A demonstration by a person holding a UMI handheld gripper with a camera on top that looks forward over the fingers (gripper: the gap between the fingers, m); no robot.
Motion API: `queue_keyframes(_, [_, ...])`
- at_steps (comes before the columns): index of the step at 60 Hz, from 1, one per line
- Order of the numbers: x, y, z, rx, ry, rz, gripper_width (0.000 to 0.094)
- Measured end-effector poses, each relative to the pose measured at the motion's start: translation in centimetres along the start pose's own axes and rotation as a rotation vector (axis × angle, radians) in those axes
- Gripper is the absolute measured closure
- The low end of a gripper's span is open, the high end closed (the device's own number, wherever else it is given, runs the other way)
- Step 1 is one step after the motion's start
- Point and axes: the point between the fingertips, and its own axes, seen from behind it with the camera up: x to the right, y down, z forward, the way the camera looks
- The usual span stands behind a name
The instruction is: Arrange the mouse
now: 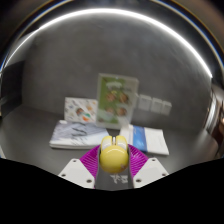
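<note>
While its purple pads [92, 160] press either side, the hand-held gripper [113, 168] clamps a smooth, rounded yellow mouse [112, 154], long axis running forward along the fingers. Beyond, on the grey worktop [40, 125], lie flat papers [80, 135] and an upright card [116, 98].

Grey tabletop [40, 125] w/ plain grey wall [60, 70] behind.
Wall sockets [153, 103] on wall just right of upright green-white box [116, 98]; papers [85, 133] lie flat in front of box.
</note>
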Motion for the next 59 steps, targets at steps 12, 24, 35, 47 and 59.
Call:
queue_keyframes(12, [5.0, 12.0, 4.7, -0.221, -0.072, 0.086, 0.0559])
queue_keyframes(24, [4.2, 14.9, 5.4, -0.265, -0.183, 0.079, 0.0481])
queue_keyframes(35, [4.8, 15.6, 2.9, -0.286, -0.206, 0.164, 0.0039])
queue_keyframes(47, [7.9, 15.2, -5.3, -0.205, -0.206, 0.296, 0.0097])
queue_keyframes(59, [15.9, 19.6, -12.9, -0.195, 0.000, 0.383, 0.0101])
